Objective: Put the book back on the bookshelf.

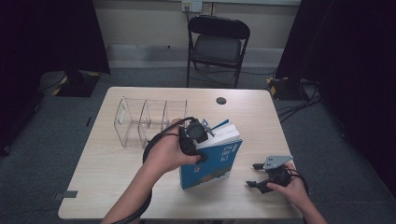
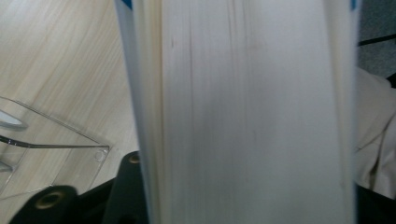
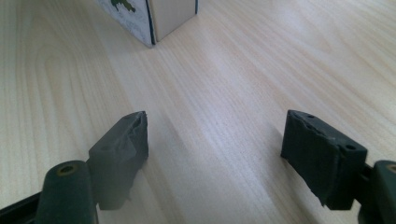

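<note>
Standing upright near the middle of the surface (image 1: 107,154), the book (image 1: 212,161) is clamped at its top by the left gripper (image 1: 195,136), whose fingers hold the page block between them. At ten o'clock from the book sits a clear rack (image 1: 144,122), just beside the left hand (image 1: 169,151). At four o'clock from the book, well apart, the right gripper (image 1: 257,175) rests low over bare wood, its fingers (image 3: 122,144) wide and holding nothing.

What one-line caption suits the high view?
Left tool grips an upright blue book beside a clear organizer; right tool open.
</note>
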`<state>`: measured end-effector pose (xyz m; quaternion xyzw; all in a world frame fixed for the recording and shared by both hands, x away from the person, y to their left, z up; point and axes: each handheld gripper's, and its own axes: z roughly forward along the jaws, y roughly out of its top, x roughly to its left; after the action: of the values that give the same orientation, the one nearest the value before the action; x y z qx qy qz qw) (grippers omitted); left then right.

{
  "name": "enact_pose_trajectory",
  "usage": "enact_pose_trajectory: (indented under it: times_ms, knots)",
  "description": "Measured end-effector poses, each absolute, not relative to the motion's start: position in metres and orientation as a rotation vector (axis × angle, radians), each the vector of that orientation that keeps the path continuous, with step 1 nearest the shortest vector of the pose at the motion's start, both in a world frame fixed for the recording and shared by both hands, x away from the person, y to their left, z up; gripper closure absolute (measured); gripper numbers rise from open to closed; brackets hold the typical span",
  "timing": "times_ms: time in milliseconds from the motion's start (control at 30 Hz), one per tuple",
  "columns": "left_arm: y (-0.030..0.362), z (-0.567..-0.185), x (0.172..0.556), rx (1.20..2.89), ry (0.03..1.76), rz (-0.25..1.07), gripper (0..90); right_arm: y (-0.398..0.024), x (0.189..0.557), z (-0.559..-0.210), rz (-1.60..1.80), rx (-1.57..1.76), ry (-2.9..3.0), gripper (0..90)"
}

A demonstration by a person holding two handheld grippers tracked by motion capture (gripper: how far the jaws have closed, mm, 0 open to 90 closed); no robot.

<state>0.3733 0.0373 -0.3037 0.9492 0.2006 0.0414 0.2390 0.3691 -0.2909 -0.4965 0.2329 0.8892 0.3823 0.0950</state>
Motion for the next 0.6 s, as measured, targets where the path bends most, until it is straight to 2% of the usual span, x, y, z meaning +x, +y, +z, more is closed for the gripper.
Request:
enact_pose_trajectory:
  times_ms: [133,467,600]
  knots:
    - [0.0376,-0.3034,0.3737,2.585,0.598,0.114,54.2,-0.2916,0.3682,-0.4991,1.159,0.697,2.603,21.7]
    - [0.0381,-0.3038,0.3743,2.586,0.569,0.113,51.7,-0.2916,0.3680,-0.4992,1.158,0.693,2.604,21.6]
    - [0.0377,-0.3040,0.3725,2.585,0.547,0.113,55.7,-0.2915,0.3679,-0.4992,1.157,0.694,2.601,21.5]
